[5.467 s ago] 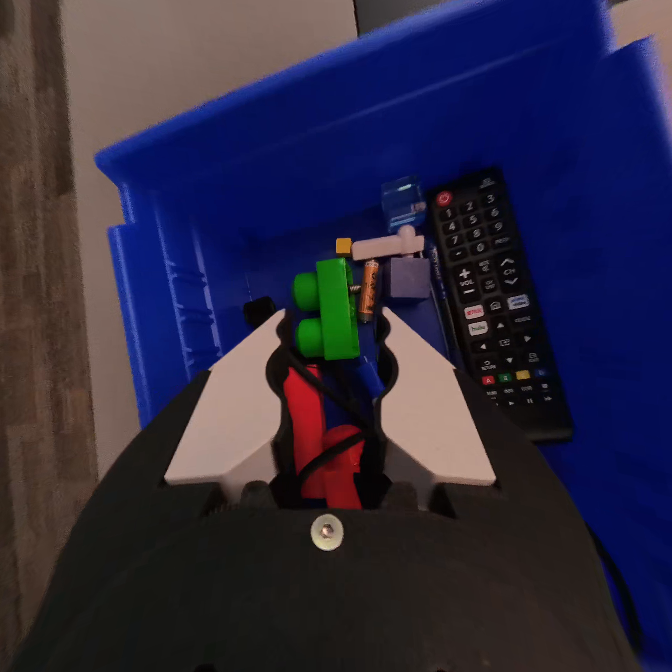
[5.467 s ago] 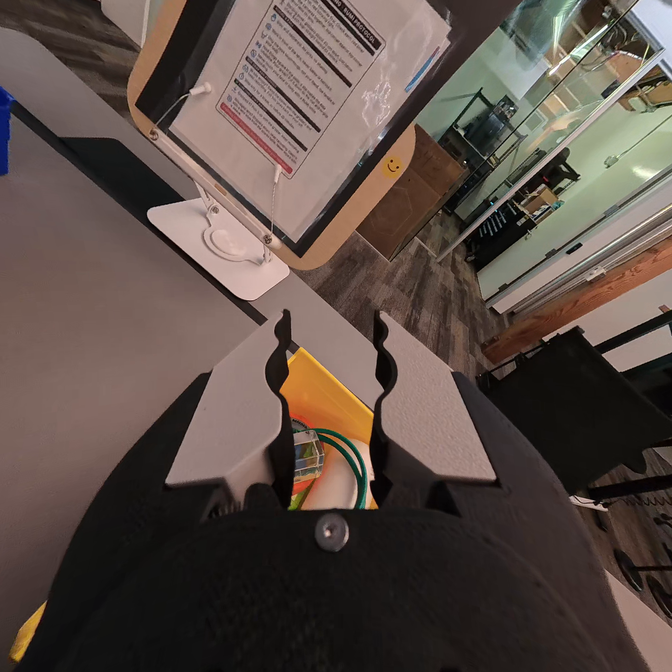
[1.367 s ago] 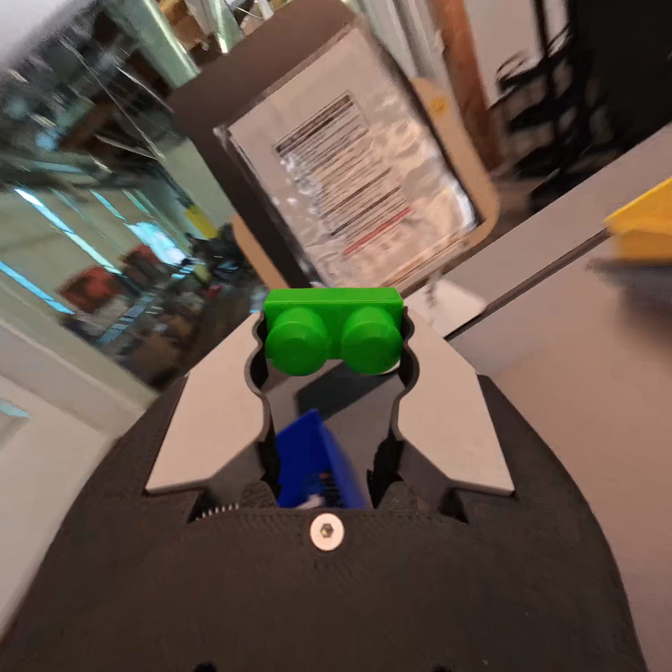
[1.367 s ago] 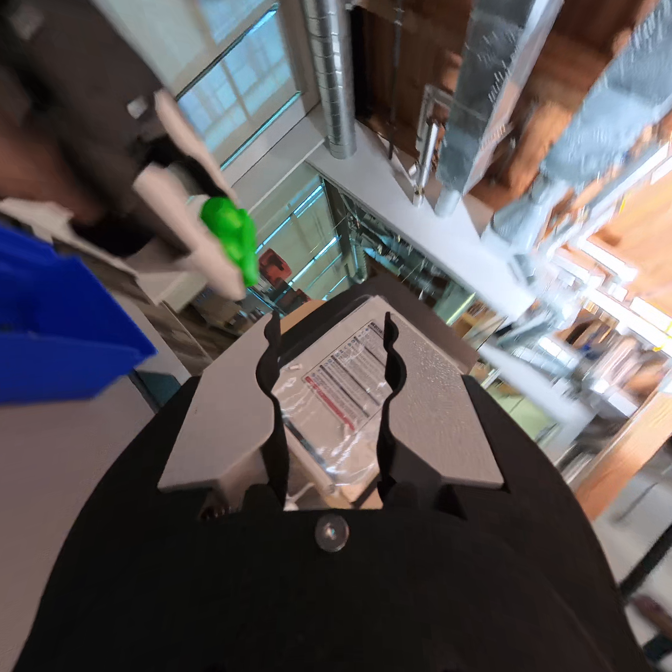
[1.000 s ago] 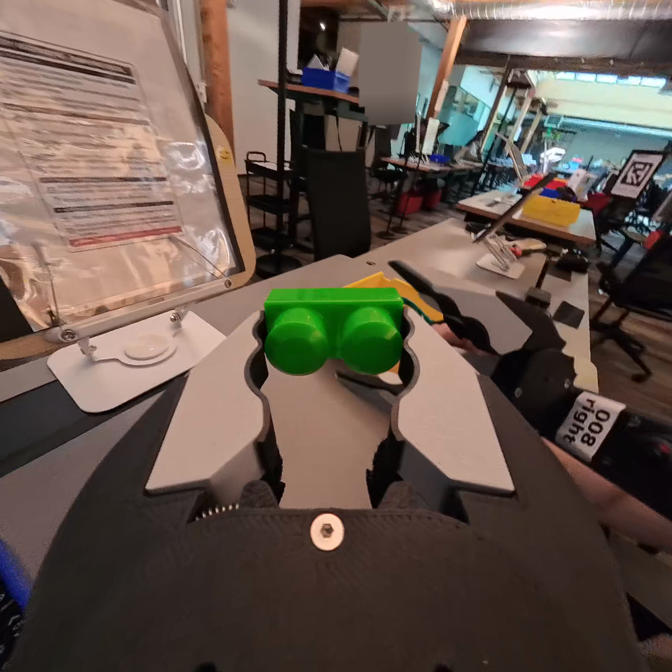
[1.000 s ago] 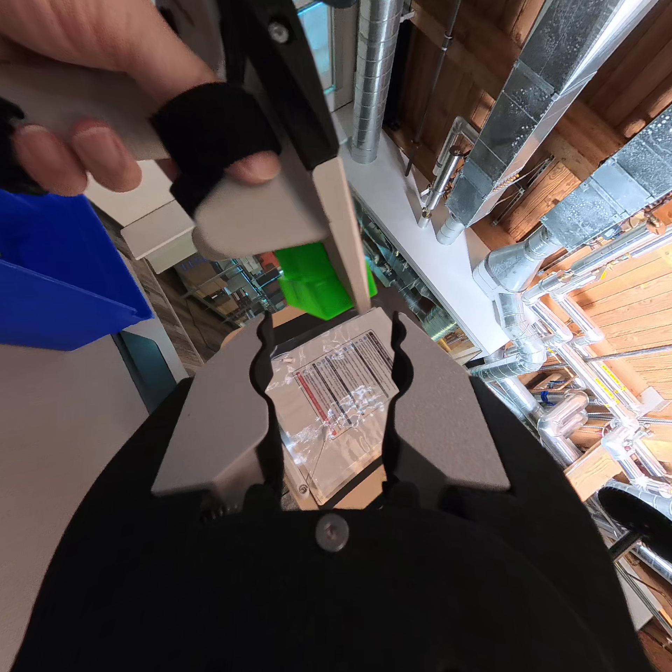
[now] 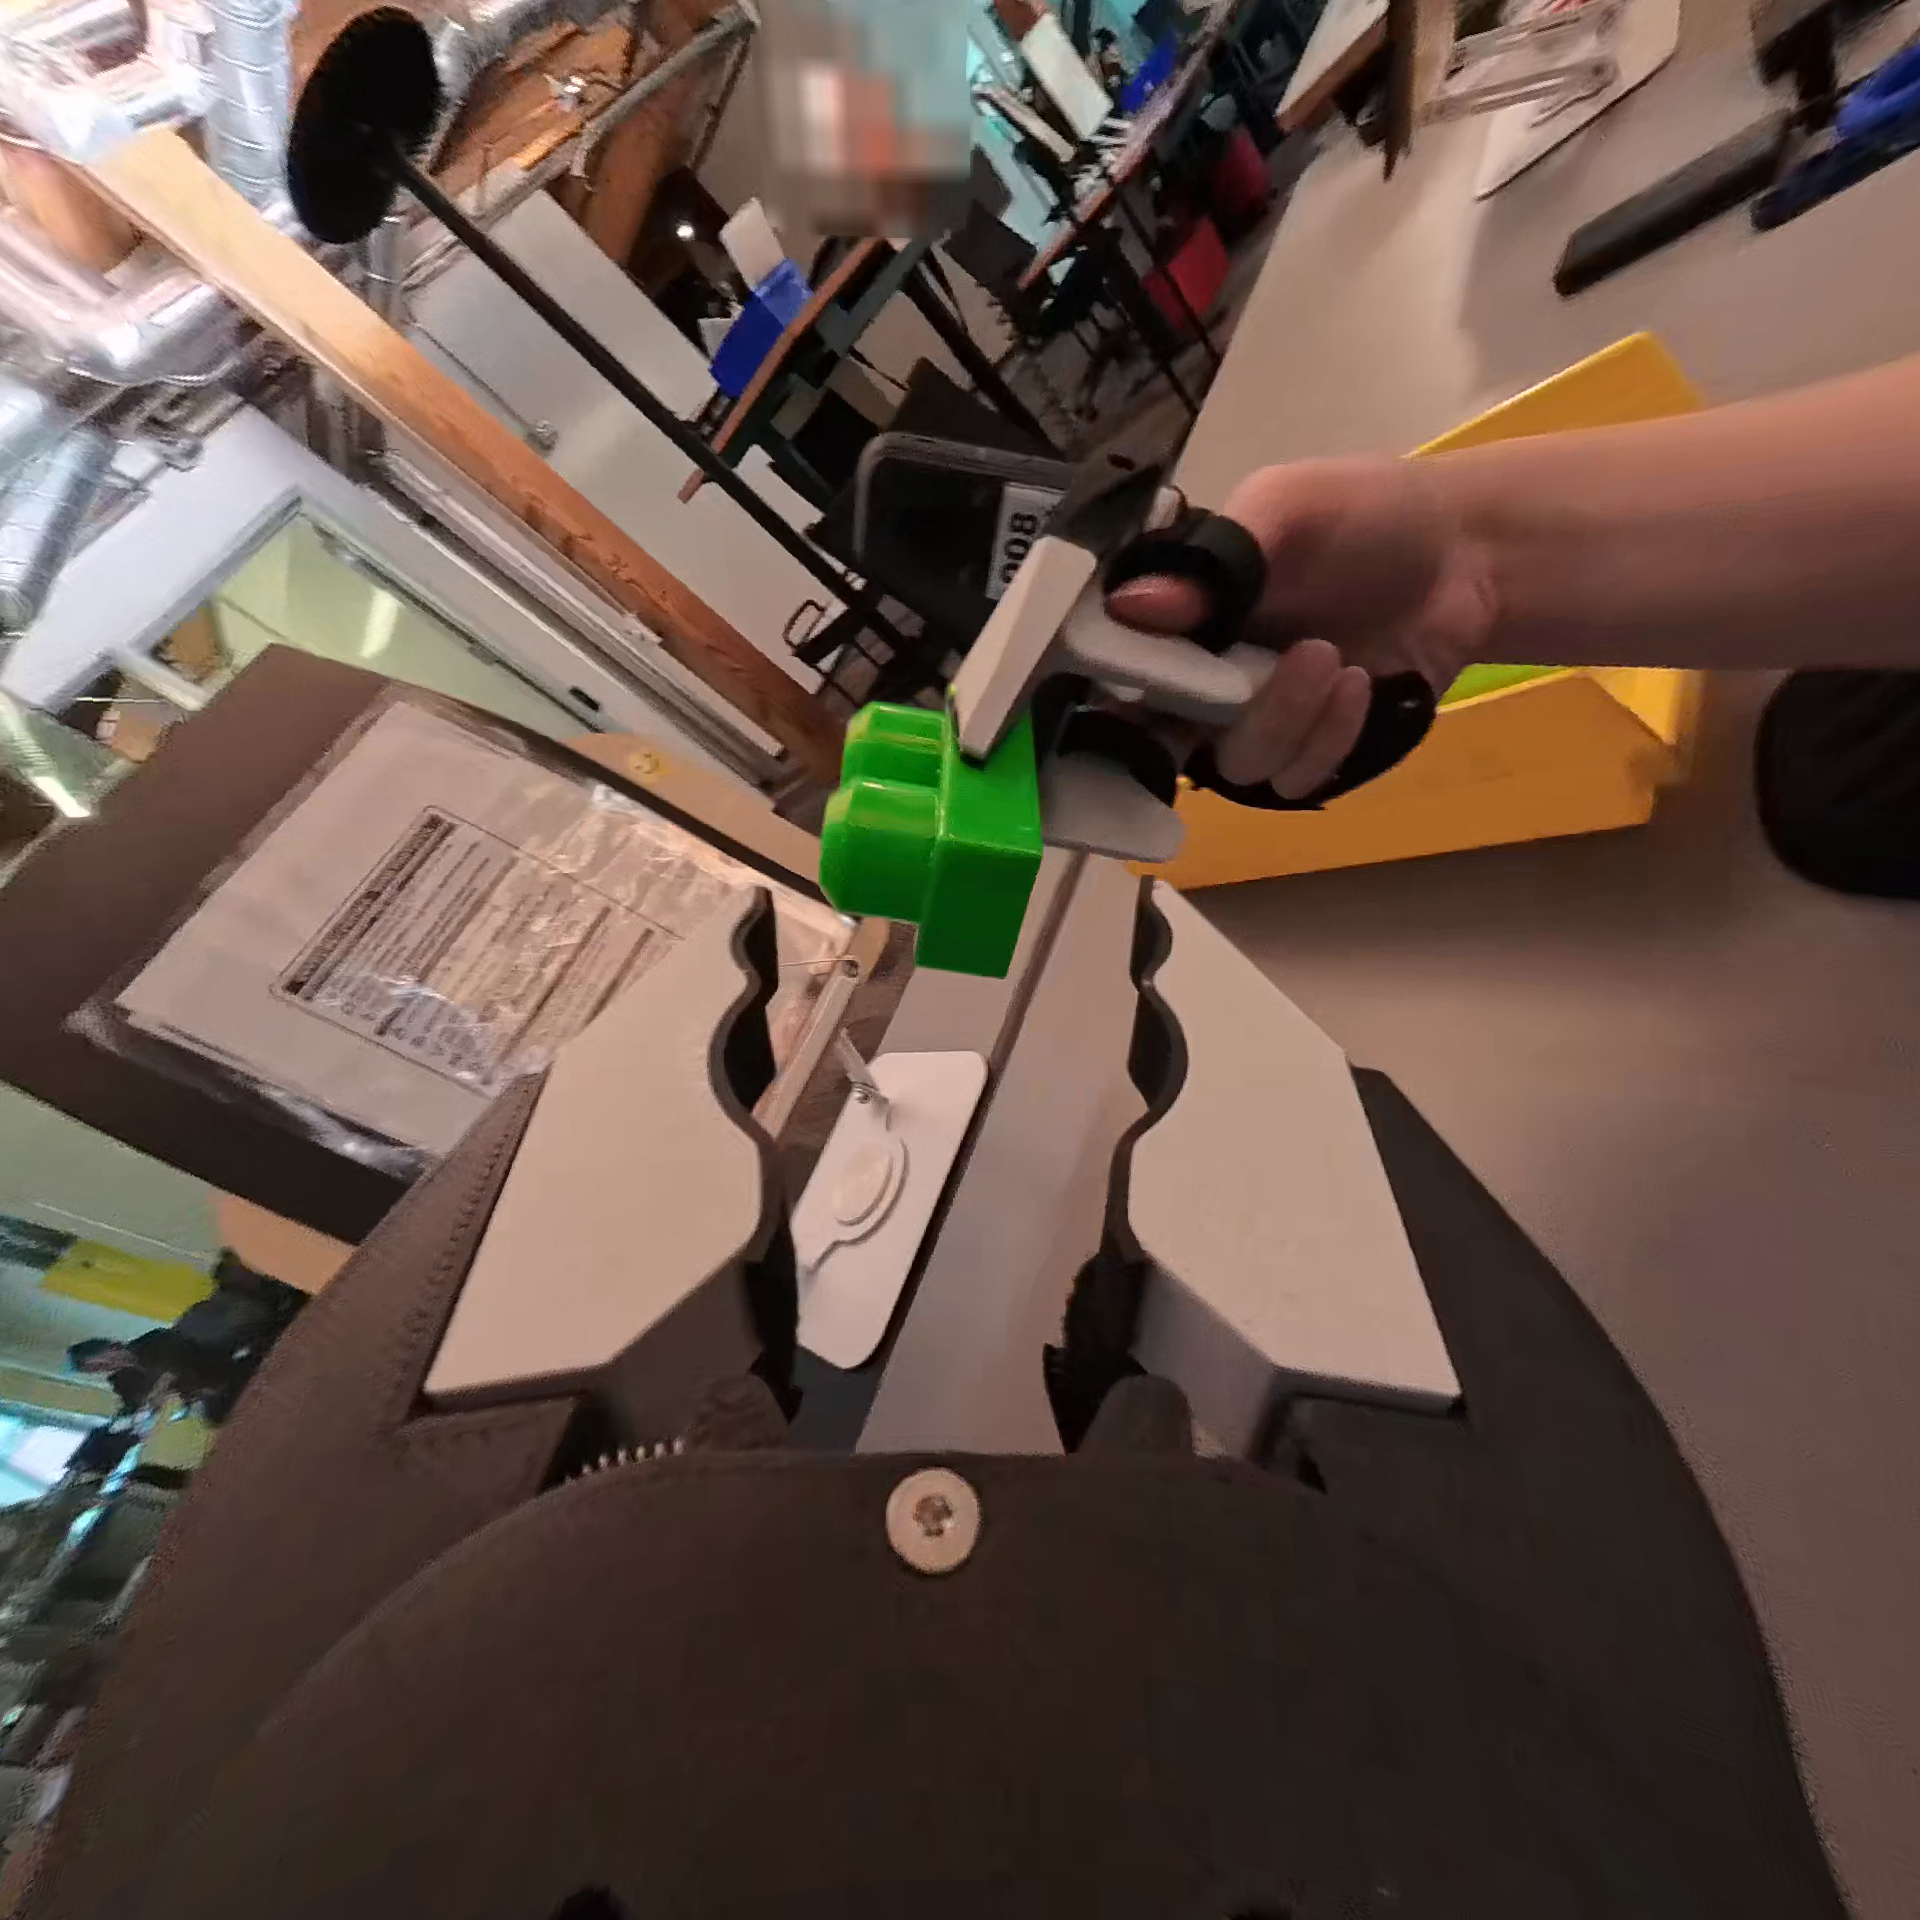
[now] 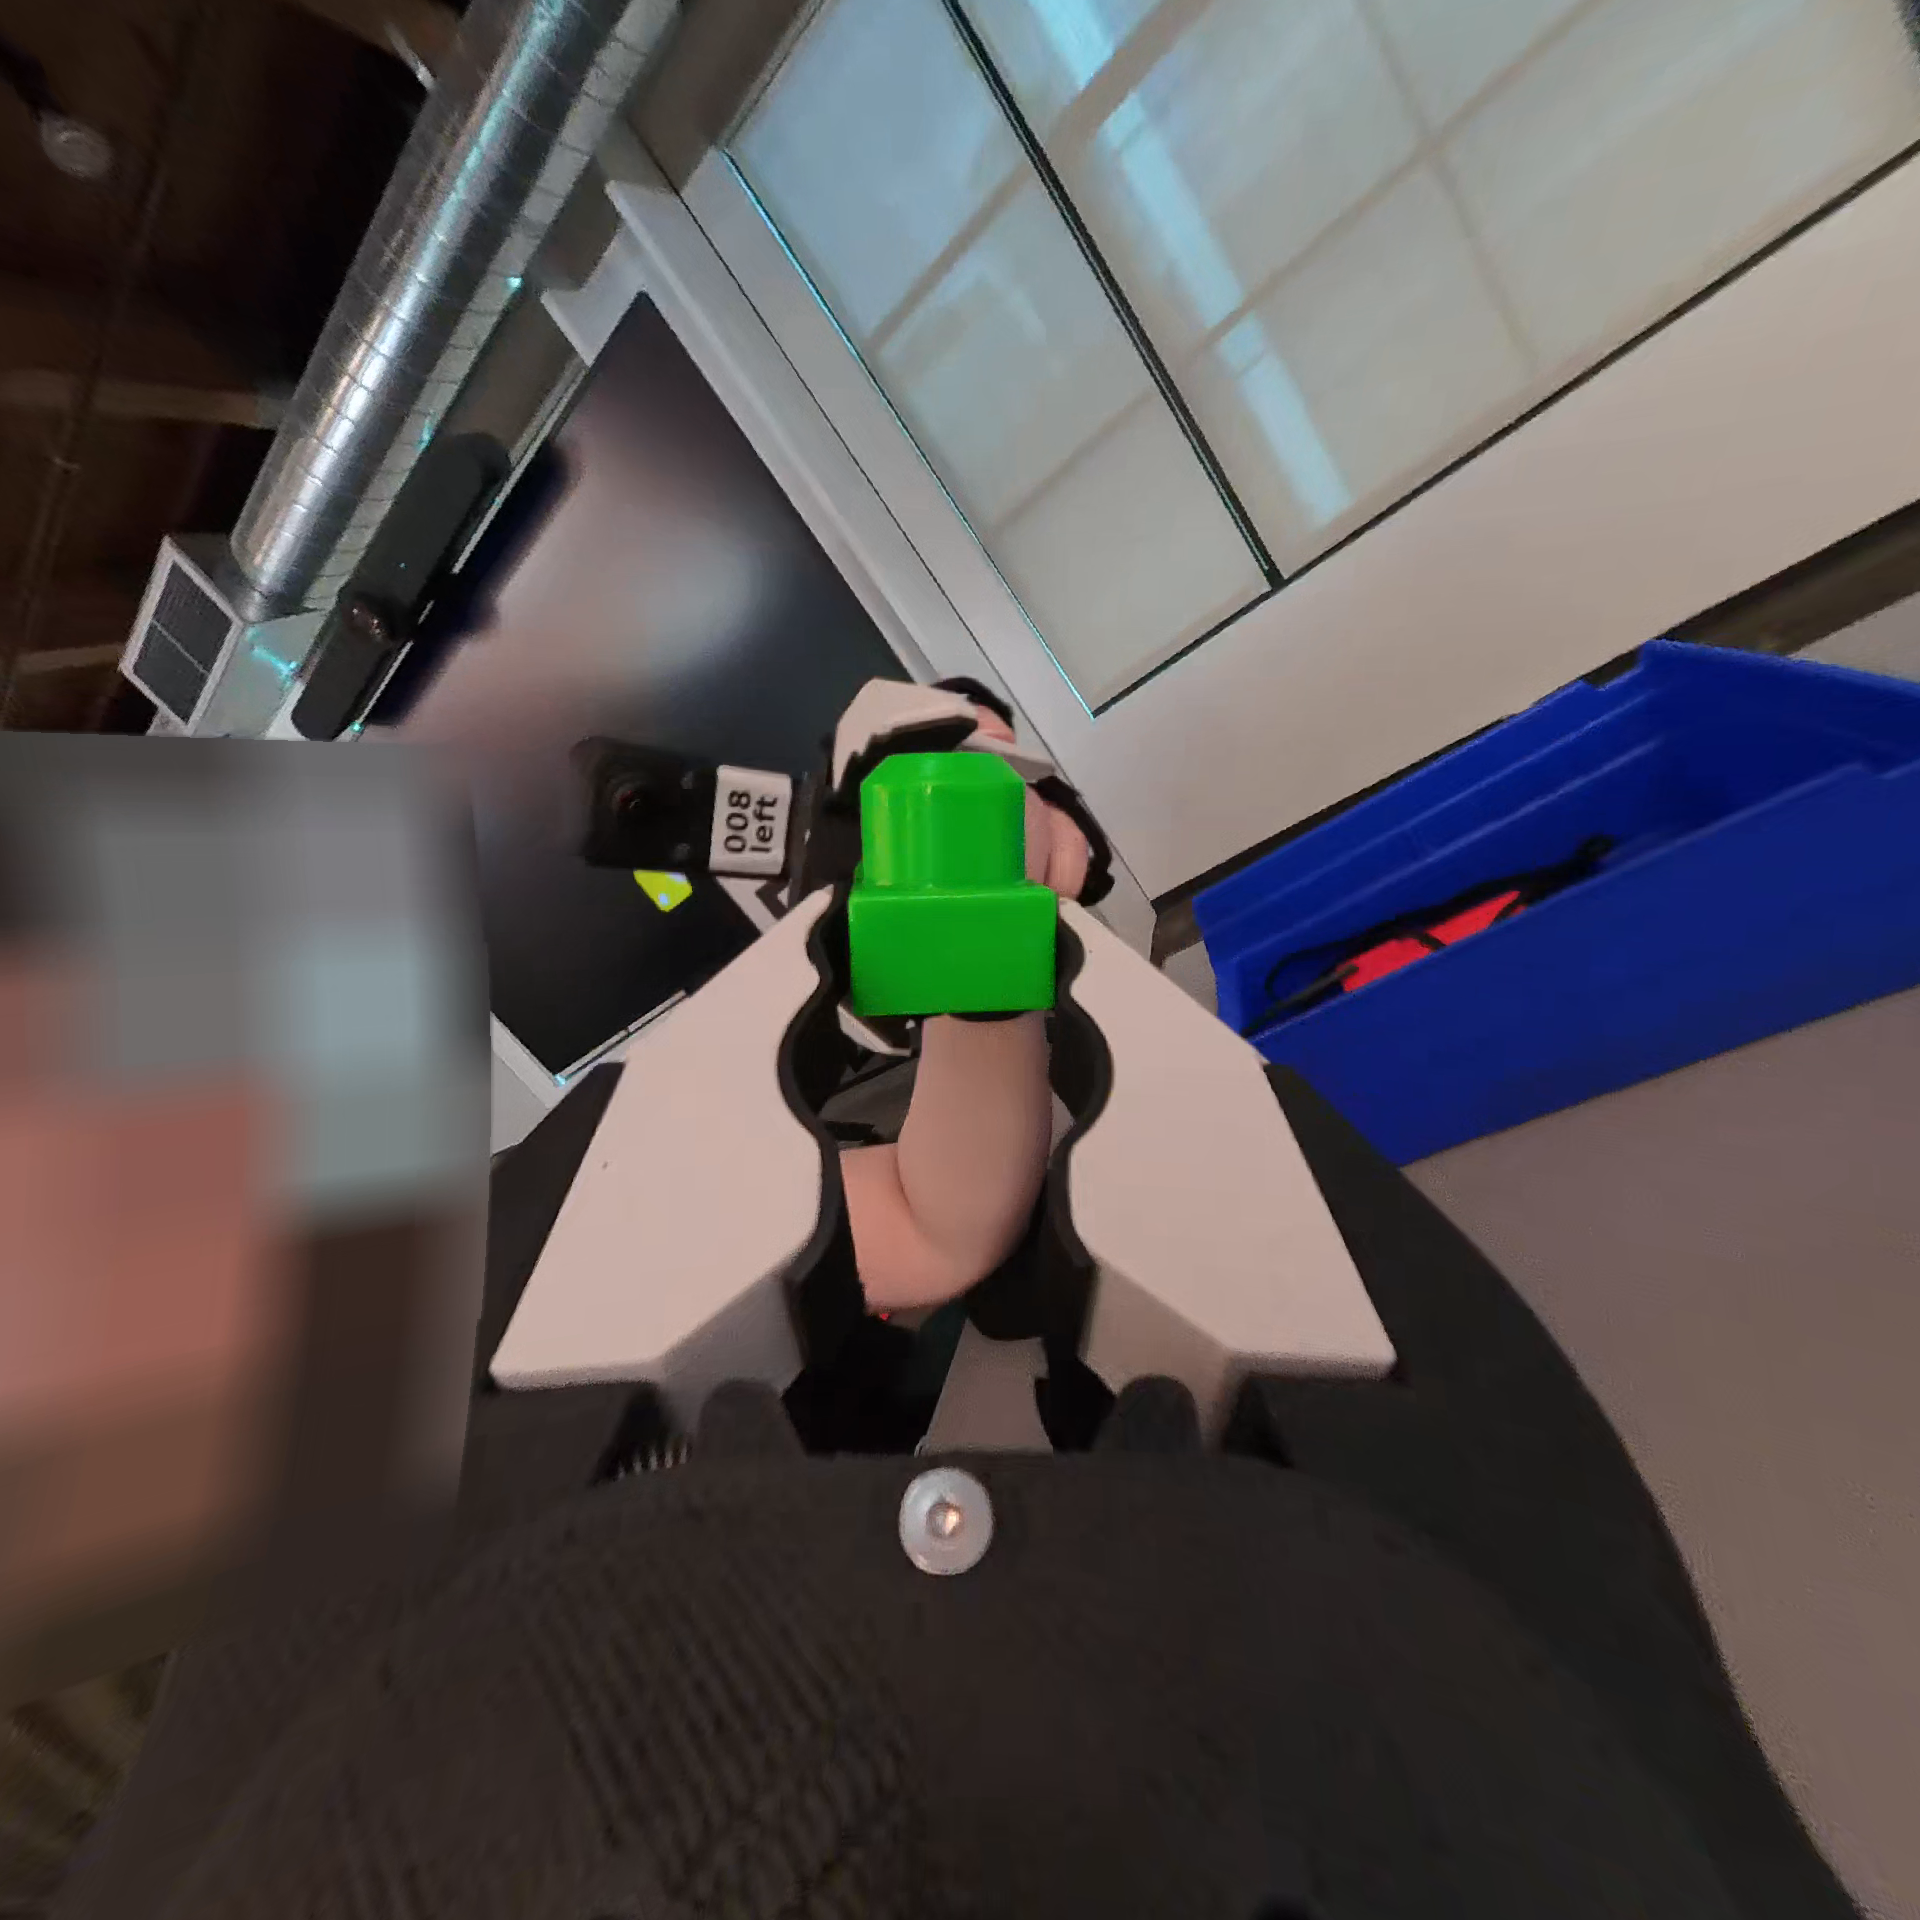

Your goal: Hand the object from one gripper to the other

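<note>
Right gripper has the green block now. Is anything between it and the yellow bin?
Nothing visible. The green block sits in the right gripper, and in the left wrist view the yellow bin lies just behind it, with only the holding hand in front of the bin.

Each hand-held gripper has a ribbed black body, pale grey wedge fingers with wavy black inner edges, and one silver screw. A black loop wraps one bare finger.

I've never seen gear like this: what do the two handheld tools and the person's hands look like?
Each tool, left and right, has a black ribbed body, one silver screw and two pale grey fingers with wavy black-edged inner faces. A black strap loops one finger of the bare-armed hand.
</note>
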A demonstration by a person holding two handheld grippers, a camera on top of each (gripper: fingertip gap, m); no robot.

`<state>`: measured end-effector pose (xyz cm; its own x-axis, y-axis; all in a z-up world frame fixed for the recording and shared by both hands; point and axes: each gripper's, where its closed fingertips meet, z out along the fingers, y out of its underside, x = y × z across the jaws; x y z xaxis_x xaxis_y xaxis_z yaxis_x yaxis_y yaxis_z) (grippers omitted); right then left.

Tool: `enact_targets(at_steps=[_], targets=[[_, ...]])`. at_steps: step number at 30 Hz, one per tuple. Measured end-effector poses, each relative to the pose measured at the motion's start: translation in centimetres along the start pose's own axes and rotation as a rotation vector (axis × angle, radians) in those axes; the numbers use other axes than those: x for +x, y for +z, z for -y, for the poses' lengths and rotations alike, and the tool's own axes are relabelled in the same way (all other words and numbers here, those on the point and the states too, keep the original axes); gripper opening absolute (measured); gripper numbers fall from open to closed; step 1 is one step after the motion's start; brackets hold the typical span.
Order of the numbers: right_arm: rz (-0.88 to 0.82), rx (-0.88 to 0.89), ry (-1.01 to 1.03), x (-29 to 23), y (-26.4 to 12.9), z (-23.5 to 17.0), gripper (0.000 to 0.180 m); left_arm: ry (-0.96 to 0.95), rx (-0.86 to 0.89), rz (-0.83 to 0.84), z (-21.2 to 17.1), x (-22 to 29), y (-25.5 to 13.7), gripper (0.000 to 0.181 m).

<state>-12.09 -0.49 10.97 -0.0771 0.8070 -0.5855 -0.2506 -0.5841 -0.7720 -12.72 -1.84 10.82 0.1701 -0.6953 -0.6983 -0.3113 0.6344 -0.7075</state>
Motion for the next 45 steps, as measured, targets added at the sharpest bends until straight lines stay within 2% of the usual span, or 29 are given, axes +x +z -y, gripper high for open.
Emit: enact_targets(at_steps=[3,8,10,17,20,22,23,25,27,29,32,35,37,40,42,45], targets=[[0.011,0.025,0.02,-0.1,0.1,0.2,0.034,0.034,0.016,0.074,0.3,-0.7,0.4,0.055],[0.0,0.045,0.025,0.0,0.6,0.3,0.034,0.132,-0.012,0.213,0.1,-2.0,0.7,0.045],[0.011,0.09,0.044,-0.1,0.8,0.8,0.034,0.164,0.001,0.26,0.4,-2.3,0.7,0.035],[0.015,0.205,0.086,0.0,1.2,1.9,0.034,0.177,-0.011,0.382,0.6,-3.8,0.4,0.027],[0.053,0.228,0.108,-0.6,1.9,1.8,0.035,0.205,-0.001,0.469,1.0,-4.7,-0.1,0.008],[0.041,0.236,0.083,-0.6,2.5,1.7,0.036,0.215,0.013,0.538,1.4,-5.6,-0.8,0.002],[0.018,0.254,0.055,-0.5,2.6,1.9,0.045,0.197,0.024,0.564,1.6,-6.0,-1.3,0.001],[-0.02,0.291,-0.032,-0.6,2.4,2.5,0.058,0.126,0.053,0.626,1.8,-7.5,-2.7,0.001],[-0.059,0.32,-0.138,-0.9,1.9,3.1,0.063,0.018,0.102,0.692,1.8,-9.4,-4.7,0.001],[-0.109,0.364,-0.253,-1.3,1.1,4.0,0.064,-0.156,0.189,0.736,1.5,-11.4,-7.2,0.001],[-0.22,0.423,-0.425,-1.5,-0.2,5.1,0.063,-0.508,0.393,0.716,0.5,-14.0,-10.9,0.001],[-0.369,0.439,-0.574,-1.2,-0.9,5.7,0.062,-0.841,0.635,0.77,-2.2,-16.7,-15.7,0.001],[-0.449,0.445,-0.675,-1.4,-1.1,5.8,0.059,-0.944,0.731,0.888,-4.8,-18.0,-18.9,0.001],[-0.521,0.424,-0.819,-1.9,-0.5,5.4,0.054,-1.025,0.818,0.966,-7.3,-18.8,-21.7,0.001],[-0.554,0.381,-0.902,-2.2,0.3,4.9,0.052,-1.087,0.871,0.925,-8.0,-19.1,-22.0,0.001],[-0.555,0.326,-1.002,-2.9,1.8,3.9,0.047,-1.211,0.945,0.759,-7.7,-19.0,-20.6,0.001]])
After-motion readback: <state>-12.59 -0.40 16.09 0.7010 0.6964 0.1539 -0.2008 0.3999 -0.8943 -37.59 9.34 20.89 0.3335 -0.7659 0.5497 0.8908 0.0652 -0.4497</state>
